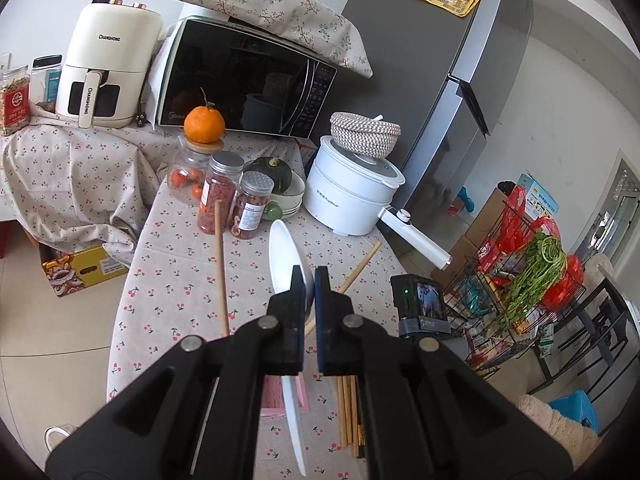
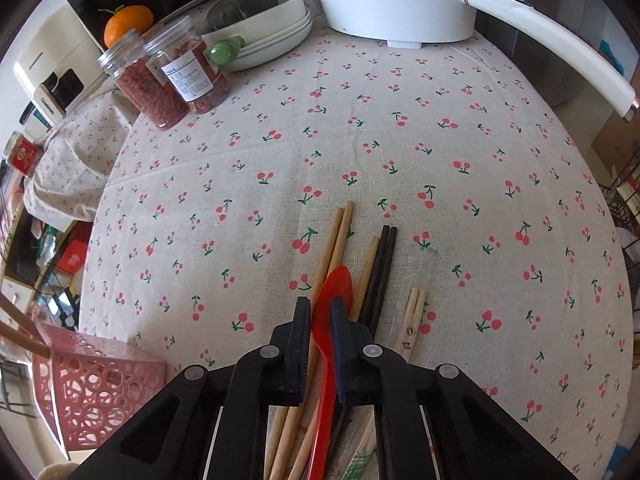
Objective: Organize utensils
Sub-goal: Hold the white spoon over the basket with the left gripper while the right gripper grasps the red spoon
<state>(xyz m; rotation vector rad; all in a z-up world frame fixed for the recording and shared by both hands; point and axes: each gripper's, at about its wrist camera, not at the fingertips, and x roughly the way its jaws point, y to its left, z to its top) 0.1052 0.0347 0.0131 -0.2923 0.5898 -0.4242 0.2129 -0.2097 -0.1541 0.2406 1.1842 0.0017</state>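
1. Fingers of your left gripper (image 1: 308, 284) are clenched on the white spoon (image 1: 289, 264), bowl forward and handle trailing back under the tool, held above the tabletop (image 1: 176, 264)
2. Right gripper (image 2: 320, 312) has its fingers clamped on the red spoon (image 2: 330, 320), low over the scattered chopsticks (image 2: 340, 236); whether it is lifted clear of them, you can't tell from here
3. Raise the red spoon straight up so no chopstick drags along
4. Pink perforated holder (image 2: 96, 388) sits at the tabletop's left edge, one chopstick (image 2: 20, 340) leaning in it; that looks like your target
5. Tip each spoon handle-down before you let go, one hand at a time
6. Steer wide of the jars (image 2: 168, 76)
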